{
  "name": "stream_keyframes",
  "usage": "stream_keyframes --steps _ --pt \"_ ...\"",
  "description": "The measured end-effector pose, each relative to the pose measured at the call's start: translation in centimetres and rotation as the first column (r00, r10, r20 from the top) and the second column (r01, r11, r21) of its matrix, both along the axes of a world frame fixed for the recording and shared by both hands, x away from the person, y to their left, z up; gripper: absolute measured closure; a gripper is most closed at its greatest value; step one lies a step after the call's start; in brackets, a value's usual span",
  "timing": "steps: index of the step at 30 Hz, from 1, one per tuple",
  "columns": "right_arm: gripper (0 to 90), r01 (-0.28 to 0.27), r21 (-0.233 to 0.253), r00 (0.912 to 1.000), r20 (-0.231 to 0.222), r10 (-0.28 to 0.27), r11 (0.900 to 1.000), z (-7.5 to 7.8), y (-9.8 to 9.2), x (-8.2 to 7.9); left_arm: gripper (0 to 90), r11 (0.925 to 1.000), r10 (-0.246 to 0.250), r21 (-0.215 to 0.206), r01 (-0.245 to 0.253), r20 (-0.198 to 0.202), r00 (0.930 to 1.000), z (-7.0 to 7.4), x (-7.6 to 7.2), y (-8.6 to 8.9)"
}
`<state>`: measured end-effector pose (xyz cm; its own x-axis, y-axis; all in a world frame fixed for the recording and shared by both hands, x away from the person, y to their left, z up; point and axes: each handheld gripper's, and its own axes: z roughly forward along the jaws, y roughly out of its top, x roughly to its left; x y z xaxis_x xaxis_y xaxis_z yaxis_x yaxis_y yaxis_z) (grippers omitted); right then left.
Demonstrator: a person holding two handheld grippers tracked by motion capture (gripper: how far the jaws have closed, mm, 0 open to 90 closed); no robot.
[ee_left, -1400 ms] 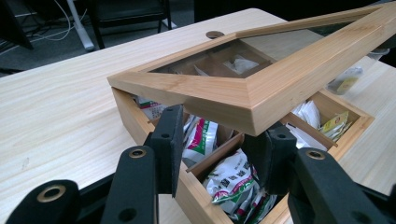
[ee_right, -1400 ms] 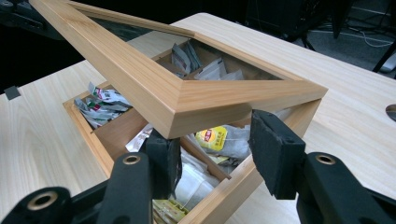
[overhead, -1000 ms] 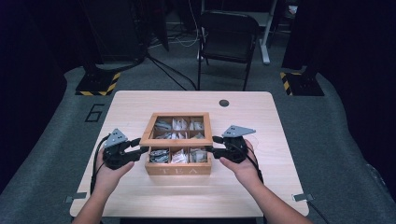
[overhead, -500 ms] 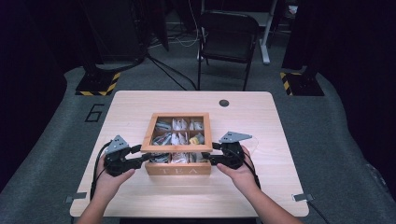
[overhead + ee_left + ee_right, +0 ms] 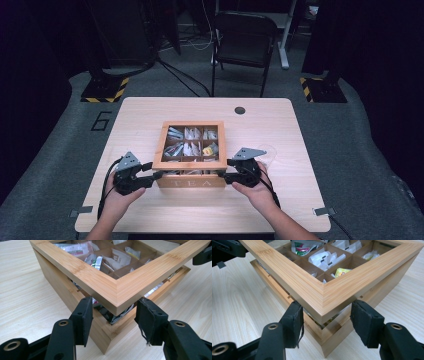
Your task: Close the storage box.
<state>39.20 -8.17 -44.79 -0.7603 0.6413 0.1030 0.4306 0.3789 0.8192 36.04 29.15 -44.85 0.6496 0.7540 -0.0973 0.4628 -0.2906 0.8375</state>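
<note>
The tea box (image 5: 190,165) at the desk's (image 5: 280,130) centre is judged rigid and light, its raised lid (image 5: 117,290) best taken at the front corners, where both released hand-held grippers, left (image 5: 113,316) and right (image 5: 325,317), are positioned.

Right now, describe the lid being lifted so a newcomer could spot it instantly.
On the light wooden table stands a bamboo box marked TEA. Its lid is the square bamboo frame with a clear pane, raised at the near edge, with the left gripper and right gripper at its front corners.
</note>
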Motion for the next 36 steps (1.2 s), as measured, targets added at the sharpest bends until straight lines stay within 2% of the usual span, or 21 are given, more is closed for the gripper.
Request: stream_keyframes --steps 8,10,14,16,19,23,27,36 --pt "43.4 -0.013 -0.011 0.9997 -0.019 0.013 1.000 -0.6 0.0 -0.2 47.1 0.9999 -0.001 0.016 0.001 -0.016 0.9999 -0.6 -0.4 0.0" --pt "43.0 -0.014 -0.020 0.9995 -0.029 0.014 1.000 -0.7 0.0 -0.3 45.9 1.0000 0.006 -0.006 -0.006 -0.009 0.9999 -0.6 -0.5 0.1" --pt "43.0 -0.020 -0.059 0.9991 -0.039 0.018 0.998 -1.1 -0.2 -0.7 45.2 0.9996 0.018 -0.022 -0.018 -0.010 0.9998 -0.4 -0.7 0.7" --pt "43.9 -0.009 -0.025 0.9996 -0.026 0.008 1.000 -0.9 -0.6 -0.8 45.2 0.9992 0.027 -0.030 -0.027 -0.016 0.9995 -0.4 -0.7 0.8" --pt "43.6 0.011 -0.004 0.9996 -0.027 -0.011 1.000 -0.6 -1.2 -0.9 45.2 0.9992 0.032 -0.026 -0.032 -0.014 0.9994 -0.5 -0.7 1.0" --pt "42.5 0.031 0.011 0.9989 -0.036 -0.031 0.999 -0.7 -1.8 -0.8 45.2 0.9983 0.046 -0.035 -0.046 -0.004 0.9989 -0.7 -0.7 1.0" --pt "41.4 0.052 0.021 0.9984 -0.021 -0.052 0.998 -0.6 -2.3 -0.7 44.5 0.9977 0.055 -0.039 -0.055 -0.013 0.9984 -0.8 -0.5 1.5" --pt "40.9 0.089 0.062 0.9959 -0.019 -0.088 0.994 -0.4 -3.5 -0.7 43.8 0.9957 0.071 -0.057 -0.073 -0.027 0.9971 -1.1 -0.5 2.0"
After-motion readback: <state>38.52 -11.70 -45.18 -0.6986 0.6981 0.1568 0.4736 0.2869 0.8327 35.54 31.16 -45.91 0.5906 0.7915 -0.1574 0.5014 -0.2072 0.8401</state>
